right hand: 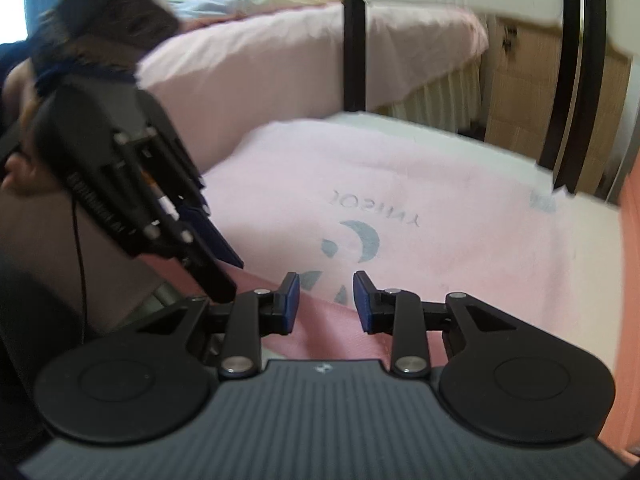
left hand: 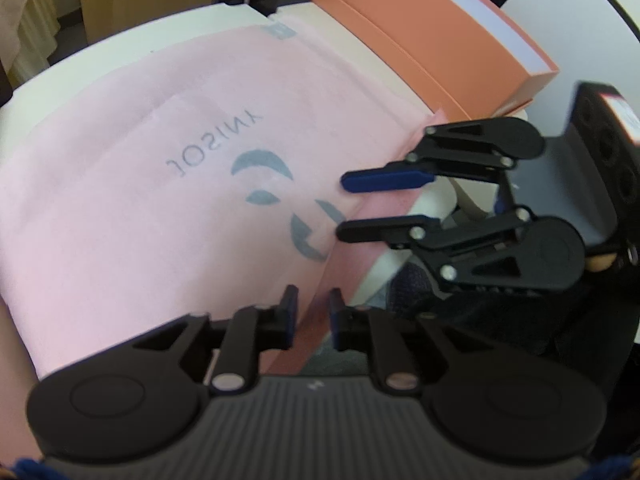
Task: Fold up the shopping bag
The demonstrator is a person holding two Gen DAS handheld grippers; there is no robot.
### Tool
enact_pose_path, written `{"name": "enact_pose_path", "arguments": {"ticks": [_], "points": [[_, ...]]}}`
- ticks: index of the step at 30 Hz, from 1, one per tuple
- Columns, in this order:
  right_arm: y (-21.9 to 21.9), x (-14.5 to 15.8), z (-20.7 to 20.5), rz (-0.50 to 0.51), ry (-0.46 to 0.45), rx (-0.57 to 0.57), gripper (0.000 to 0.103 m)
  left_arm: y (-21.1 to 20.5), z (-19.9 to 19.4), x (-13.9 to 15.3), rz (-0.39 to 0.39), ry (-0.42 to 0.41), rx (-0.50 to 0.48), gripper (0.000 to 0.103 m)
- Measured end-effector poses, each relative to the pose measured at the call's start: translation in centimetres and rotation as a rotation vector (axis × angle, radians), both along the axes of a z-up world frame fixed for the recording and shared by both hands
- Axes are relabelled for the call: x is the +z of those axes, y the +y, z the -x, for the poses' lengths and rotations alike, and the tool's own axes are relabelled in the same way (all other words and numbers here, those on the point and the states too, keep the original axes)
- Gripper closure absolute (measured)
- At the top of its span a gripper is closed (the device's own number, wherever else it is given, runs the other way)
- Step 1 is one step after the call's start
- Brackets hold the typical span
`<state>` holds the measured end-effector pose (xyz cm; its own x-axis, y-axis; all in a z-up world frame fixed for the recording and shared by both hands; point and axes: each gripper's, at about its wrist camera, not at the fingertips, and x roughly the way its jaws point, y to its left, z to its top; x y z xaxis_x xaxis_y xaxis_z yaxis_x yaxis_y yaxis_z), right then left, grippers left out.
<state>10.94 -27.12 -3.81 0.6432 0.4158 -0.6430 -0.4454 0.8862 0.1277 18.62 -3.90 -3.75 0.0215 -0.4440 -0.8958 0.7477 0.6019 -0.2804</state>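
A pink shopping bag with grey lettering and a grey logo lies flat on a white table; it also shows in the right wrist view. Its near edge hangs over the table's front edge. My left gripper is open, its fingers either side of that hanging edge. My right gripper is open over the same edge, a little further along. It also shows in the left wrist view, jaws apart at the bag's edge. The left gripper shows at the left of the right wrist view.
An orange box lies on the table along the bag's far right side. A bed with pink bedding and a black bed post stand beyond the table. A cardboard box is behind it.
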Motion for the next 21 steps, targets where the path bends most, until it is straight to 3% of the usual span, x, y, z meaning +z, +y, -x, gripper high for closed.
{"name": "enact_pose_path", "arguments": {"ticks": [3,5,8,9,10,13,17,19,21], "points": [[0.5,-0.7,-1.3,0.021,0.025,-0.010,0.070,0.1,0.1,0.6,-0.036,-0.051,-0.003,0.062],[0.9,-0.9,-1.9,0.035,0.026,-0.006,0.070,0.1,0.9,1.8,-0.059,-0.131,-0.014,0.057],[1.5,-0.8,-2.0,0.076,0.007,0.010,0.070,0.5,3.7,4.4,-0.062,-0.326,-0.094,0.046],[1.7,-0.8,-2.0,0.083,0.012,0.011,0.070,0.8,4.8,5.1,-0.057,-0.399,-0.121,0.036],[1.8,-0.9,-1.9,0.081,0.020,0.011,0.070,1.1,6.0,5.6,-0.051,-0.469,-0.146,0.033],[2.2,-0.9,-1.2,0.087,0.013,0.021,0.070,1.8,9.2,5.8,-0.047,-0.611,-0.224,0.032],[2.4,-0.9,-0.2,0.098,0.009,0.008,0.070,0.6,11.8,3.9,-0.065,-0.674,-0.338,0.032],[2.2,-0.7,0.2,0.093,0.023,-0.003,0.070,-0.4,13.2,2.2,-0.112,-0.739,-0.426,0.032],[2.1,-0.7,0.4,0.092,0.030,-0.007,0.070,-0.7,15.2,0.2,-0.170,-0.867,-0.538,0.033]]}}
